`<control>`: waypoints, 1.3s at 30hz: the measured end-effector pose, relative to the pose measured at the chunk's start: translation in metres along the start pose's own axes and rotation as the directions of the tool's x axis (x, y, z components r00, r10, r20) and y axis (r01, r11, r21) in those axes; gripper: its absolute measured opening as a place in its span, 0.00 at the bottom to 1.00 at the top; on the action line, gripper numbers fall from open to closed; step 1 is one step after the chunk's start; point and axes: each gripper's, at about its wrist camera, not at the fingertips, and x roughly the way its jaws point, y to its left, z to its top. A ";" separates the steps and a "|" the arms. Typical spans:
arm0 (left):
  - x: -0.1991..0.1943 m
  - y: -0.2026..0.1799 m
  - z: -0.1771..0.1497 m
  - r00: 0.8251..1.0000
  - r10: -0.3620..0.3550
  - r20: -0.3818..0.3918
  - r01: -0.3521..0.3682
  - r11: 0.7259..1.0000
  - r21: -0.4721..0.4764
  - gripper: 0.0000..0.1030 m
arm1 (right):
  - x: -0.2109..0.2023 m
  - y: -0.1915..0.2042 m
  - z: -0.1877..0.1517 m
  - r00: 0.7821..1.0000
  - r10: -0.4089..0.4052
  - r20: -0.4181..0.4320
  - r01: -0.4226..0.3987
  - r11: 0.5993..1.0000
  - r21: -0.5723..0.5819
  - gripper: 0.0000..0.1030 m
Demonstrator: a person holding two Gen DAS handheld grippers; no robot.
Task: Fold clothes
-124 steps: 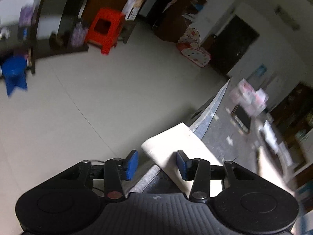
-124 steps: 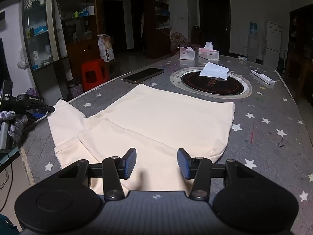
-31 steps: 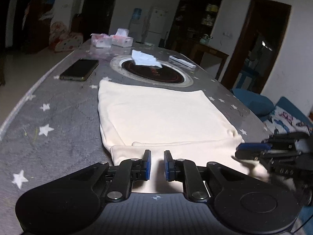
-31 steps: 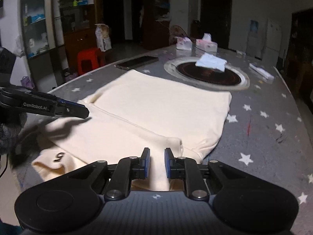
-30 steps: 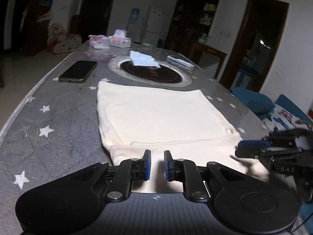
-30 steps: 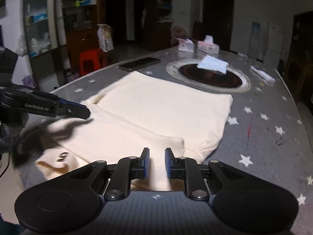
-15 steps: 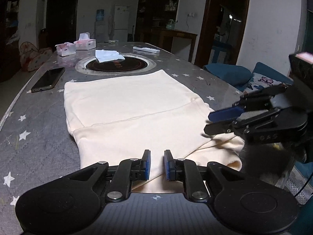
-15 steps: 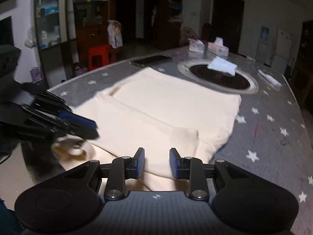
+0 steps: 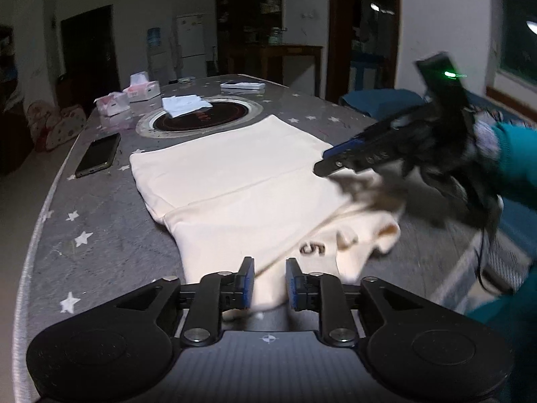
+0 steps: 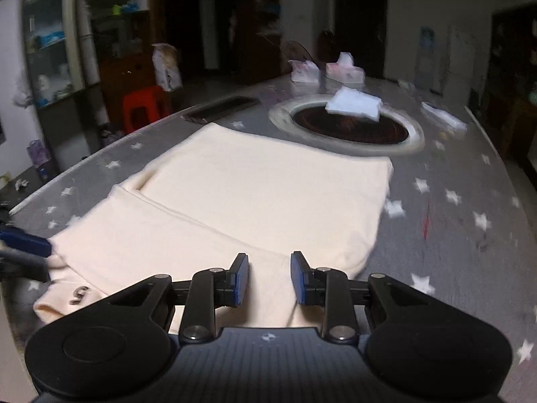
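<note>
Grey star-patterned tabletop (image 9: 100,208) fills frame; cream folded garment (image 10: 255,188) centre; round dark inset hob (image 10: 349,127) beyond; red plastic stool (image 10: 144,107) left. Left gripper (image 9: 267,283), right gripper (image 10: 269,279): jaws narrowly parted, empty.

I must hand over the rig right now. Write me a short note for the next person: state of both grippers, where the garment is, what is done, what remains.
Left gripper: open, holding nothing, over the near edge of the cream garment.
Right gripper: open, empty, over the other near corner.
Garment: lying on the star-pattern table, between the near table edge and the round hotplate.
Done: the near part seems folded up over the body; a fold edge runs across the cloth. The part with the dark print sticks out rumpled at the near end.
Left: tidy that part, then fold again to a compact stack.
</note>
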 end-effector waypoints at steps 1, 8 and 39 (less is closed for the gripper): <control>-0.002 -0.003 -0.003 1.000 0.000 -0.001 0.000 0.999 0.032 0.32 | -0.005 0.001 0.000 1.000 0.005 0.007 -0.005 1.000 -0.005 0.26; 0.005 -0.024 -0.014 1.000 0.016 -0.002 -0.015 0.977 0.214 0.34 | -0.038 0.013 -0.010 1.000 0.021 -0.003 -0.021 0.992 -0.124 0.28; 0.028 0.006 0.017 0.994 -0.022 0.105 0.012 0.996 0.094 0.13 | -0.041 0.051 -0.034 0.989 0.139 -0.040 -0.144 0.913 -0.381 0.19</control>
